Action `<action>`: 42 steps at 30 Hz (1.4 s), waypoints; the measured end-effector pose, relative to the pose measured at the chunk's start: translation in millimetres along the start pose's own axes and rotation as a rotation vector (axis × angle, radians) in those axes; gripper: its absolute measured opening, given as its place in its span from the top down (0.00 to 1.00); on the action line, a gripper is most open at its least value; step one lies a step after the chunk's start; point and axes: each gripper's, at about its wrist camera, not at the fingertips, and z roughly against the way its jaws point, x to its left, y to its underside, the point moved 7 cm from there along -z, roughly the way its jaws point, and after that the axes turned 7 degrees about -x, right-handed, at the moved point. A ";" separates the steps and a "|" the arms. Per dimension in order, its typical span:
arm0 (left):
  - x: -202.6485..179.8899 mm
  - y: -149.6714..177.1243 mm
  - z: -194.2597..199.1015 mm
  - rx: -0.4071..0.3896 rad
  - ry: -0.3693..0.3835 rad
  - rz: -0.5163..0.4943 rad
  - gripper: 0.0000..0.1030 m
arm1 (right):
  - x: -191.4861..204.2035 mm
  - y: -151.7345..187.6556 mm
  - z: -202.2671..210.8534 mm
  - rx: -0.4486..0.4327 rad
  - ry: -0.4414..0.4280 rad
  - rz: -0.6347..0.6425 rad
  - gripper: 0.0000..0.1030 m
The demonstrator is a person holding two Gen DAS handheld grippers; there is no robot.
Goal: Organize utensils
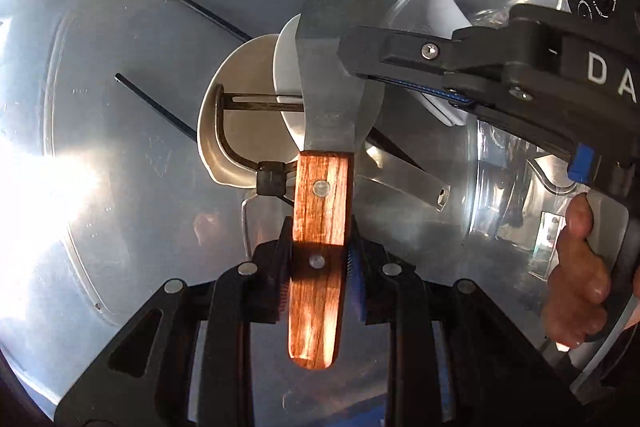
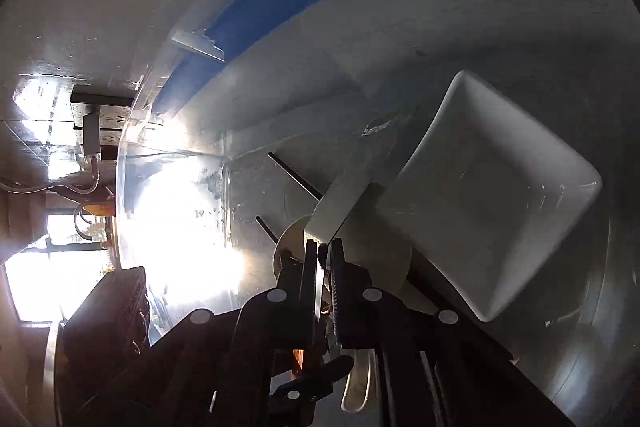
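A wood-handled scraper hangs blade-down over a clear plastic bin, its handle pinched between the pads of the left gripper, which points steeply down into the container. The right gripper reaches in from the right edge of the left wrist view, held by a hand wrapped around its grip; its tips sit at the right edge of the scraper's steel blade. In the right wrist view the right gripper has the thin blade standing edge-on in the narrow gap between its fingers, but whether the pads press on it cannot be told. Below the blade, on the bin's floor, lie a round metal ladle bowl, a peeler with a dark Y-shaped frame, two black chopsticks and a flat steel handle. A white square dish rests tilted at the right side of the bin, just beside the blade. Strong glare washes out the bin's left wall.
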 end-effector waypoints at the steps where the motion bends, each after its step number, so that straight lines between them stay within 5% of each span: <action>1: -1.4 -0.9 4.5 -0.027 -0.022 -0.014 0.77 | 4.8 0.3 7.0 -0.019 0.006 0.029 0.55; 3: -4.4 -1.0 19.9 -0.098 -0.073 -0.048 0.72 | 19.6 3.3 27.7 -0.059 -0.005 0.103 0.47; 5: -8.3 3.2 43.4 -0.184 -0.123 -0.062 0.54 | 34.7 6.8 54.7 -0.114 0.017 0.189 0.47; 7: -11.0 5.1 74.8 -0.301 -0.176 -0.063 0.54 | 47.9 15.3 89.8 -0.209 0.057 0.284 0.45; 9: -16.4 11.4 113.9 -0.453 -0.252 -0.072 0.51 | 63.8 29.2 131.0 -0.323 0.074 0.375 0.37; 14: -37.7 45.9 223.3 -0.843 -0.480 -0.061 0.22 | 88.4 77.0 246.8 -0.698 0.172 0.556 0.11; 18: -67.3 80.1 270.6 -0.984 -0.527 -0.052 0.08 | 96.4 115.2 313.8 -0.897 0.248 0.642 0.05; 21: -86.9 103.9 290.0 -1.060 -0.569 -0.053 0.08 | 92.4 145.0 330.4 -0.926 0.317 0.689 0.05; 24: -104.9 119.6 296.7 -1.088 -0.594 -0.077 0.08 | 82.0 169.5 333.3 -0.984 0.407 0.725 0.05; 29: -124.2 139.3 271.6 -1.043 -0.546 -0.091 0.08 | 59.7 200.7 336.2 -0.998 0.426 0.690 0.05; 34: -117.2 154.0 231.6 -0.997 -0.511 -0.054 0.08 | 22.2 211.2 319.4 -0.947 0.432 0.579 0.05; 42: -89.0 183.9 156.7 -0.843 -0.563 0.013 0.08 | -28.6 230.9 267.3 -0.759 0.474 0.479 0.05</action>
